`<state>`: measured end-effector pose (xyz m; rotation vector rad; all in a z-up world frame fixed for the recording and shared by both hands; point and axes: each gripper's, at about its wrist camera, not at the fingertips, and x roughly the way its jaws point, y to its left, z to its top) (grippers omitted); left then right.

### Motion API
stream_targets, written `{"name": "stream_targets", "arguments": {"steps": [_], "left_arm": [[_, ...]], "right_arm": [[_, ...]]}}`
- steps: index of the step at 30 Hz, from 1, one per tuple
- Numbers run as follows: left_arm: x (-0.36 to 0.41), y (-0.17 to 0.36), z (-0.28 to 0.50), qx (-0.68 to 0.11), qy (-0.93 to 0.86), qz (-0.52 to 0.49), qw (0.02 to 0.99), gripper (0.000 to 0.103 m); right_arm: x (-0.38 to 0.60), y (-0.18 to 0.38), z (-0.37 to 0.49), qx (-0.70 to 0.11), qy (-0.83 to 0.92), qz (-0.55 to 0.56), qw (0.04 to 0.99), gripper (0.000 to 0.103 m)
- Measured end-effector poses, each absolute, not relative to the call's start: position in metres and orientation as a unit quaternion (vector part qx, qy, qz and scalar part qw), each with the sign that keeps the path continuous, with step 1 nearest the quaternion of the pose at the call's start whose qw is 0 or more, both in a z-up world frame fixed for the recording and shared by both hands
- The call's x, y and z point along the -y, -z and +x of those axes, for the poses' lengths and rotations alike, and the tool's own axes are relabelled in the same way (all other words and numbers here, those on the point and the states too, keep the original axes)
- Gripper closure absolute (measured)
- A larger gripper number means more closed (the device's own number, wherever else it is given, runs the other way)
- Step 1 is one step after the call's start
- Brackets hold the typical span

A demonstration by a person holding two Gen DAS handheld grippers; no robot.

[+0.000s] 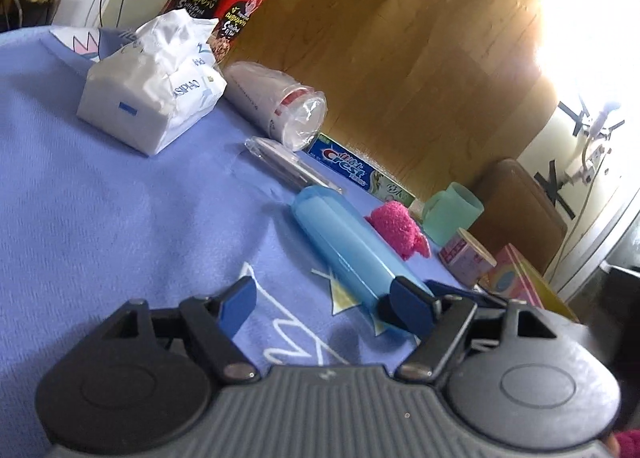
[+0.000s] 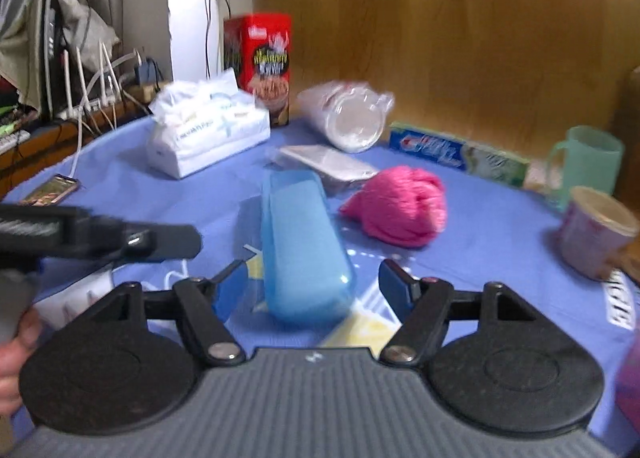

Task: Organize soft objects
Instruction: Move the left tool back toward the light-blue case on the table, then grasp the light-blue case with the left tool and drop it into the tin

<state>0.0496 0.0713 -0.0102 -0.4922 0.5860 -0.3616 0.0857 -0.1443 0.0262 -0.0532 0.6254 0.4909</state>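
your left gripper (image 1: 324, 308) stands half open over the cloth (image 1: 120, 217), empty. your right gripper (image 2: 308, 290) gapes wide around the blue case (image 2: 300, 242), pads clear; the pink sock ball (image 2: 398, 207) sits at one o'clock.

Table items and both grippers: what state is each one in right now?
Left gripper: open, empty.
Right gripper: open, blue case end between the jaws, not pressed.
Blue case: closed, lying flat.
Pink soft bundle: bunched up, on the cloth.
Tissue pack: opened, tissue sticking out.
Sleeve of cups: on its side.
Toothpaste box: lying flat.
Green mug: upright.
Red box: standing.
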Motion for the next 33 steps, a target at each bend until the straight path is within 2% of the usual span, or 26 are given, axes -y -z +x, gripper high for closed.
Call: {"name": "stream_targets", "arguments": {"steps": [1,2,9,15,23,25,28,33], "left_arm": [[-0.072,0.010,0.049,-0.284,0.176,-0.238,0.912,0.027],[-0.073,0.011,0.048,-0.284,0.176,-0.236,0.913,0.026],[-0.066,0.011,0.047,-0.286,0.176,-0.223,0.915,0.023],[-0.053,0.007,0.046,-0.296,0.166,-0.186,0.922,0.019],[0.045,0.002,0.041,-0.331,0.303,-0.128,0.884,0.016],[0.075,0.001,0.041,-0.343,0.343,-0.117,0.867,0.016],[0.116,-0.003,0.040,-0.359,0.396,-0.113,0.837,0.015],[0.176,-0.011,0.025,-0.346,0.455,-0.062,0.818,0.011]], "right_arm": [[0.142,-0.024,0.089,-0.313,-0.240,-0.025,0.919,0.043],[0.141,-0.021,0.093,-0.323,-0.239,-0.023,0.916,0.046],[0.172,-0.022,0.034,-0.314,-0.227,-0.027,0.922,0.047],[0.240,-0.020,-0.044,-0.303,-0.225,-0.033,0.925,0.047],[0.318,-0.020,-0.109,-0.295,-0.118,-0.066,0.946,0.045],[0.332,-0.018,-0.117,-0.297,-0.077,-0.072,0.949,0.037],[0.355,-0.017,-0.127,-0.288,-0.025,-0.047,0.956,0.030],[0.375,-0.010,-0.137,-0.276,-0.020,0.022,0.961,0.029]]}}
